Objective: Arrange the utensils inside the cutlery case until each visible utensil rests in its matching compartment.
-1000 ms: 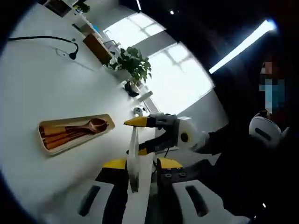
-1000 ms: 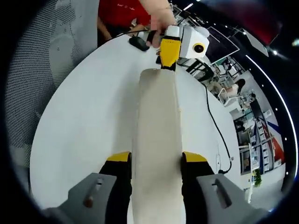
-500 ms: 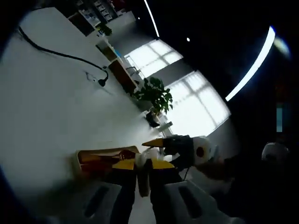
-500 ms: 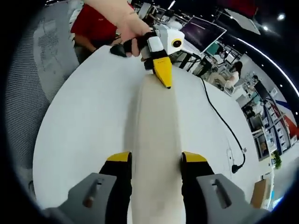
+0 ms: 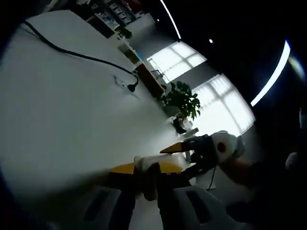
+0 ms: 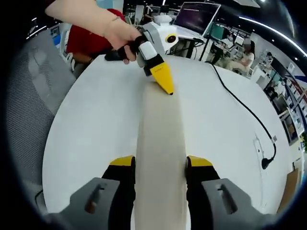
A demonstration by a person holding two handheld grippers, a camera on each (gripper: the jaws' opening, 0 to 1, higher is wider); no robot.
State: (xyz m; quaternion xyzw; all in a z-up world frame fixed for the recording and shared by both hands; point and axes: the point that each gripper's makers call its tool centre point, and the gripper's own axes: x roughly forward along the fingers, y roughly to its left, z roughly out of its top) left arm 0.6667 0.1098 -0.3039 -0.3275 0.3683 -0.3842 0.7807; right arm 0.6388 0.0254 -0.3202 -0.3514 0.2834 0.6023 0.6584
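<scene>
A long flat cream lid (image 6: 160, 139) of the cutlery case hangs above the white table (image 6: 91, 120), held at both ends. My right gripper (image 6: 160, 165) is shut on its near end, one yellow-tipped jaw on each long edge. At the far end my left gripper (image 6: 165, 86), held by a hand (image 6: 112, 31), pinches the lid's tip. In the left gripper view the lid (image 5: 145, 165) shows edge-on between the shut jaws of my left gripper (image 5: 146, 173), and my right gripper (image 5: 181, 159) grips it just beyond. That view is dim and blurred.
A black cable (image 6: 242, 105) with a plug (image 6: 265, 163) runs across the table's right side; the same cable (image 5: 72, 53) crosses the table (image 5: 57, 115) in the left gripper view. A person in red (image 6: 88, 40) sits at the far edge. A potted plant (image 5: 182, 99) stands by the windows.
Both cameras have swung while carrying the lid. The tray with wooden utensils, seen in the left gripper view before, has slipped out at the bottom. Both grips on the lid are unchanged.
</scene>
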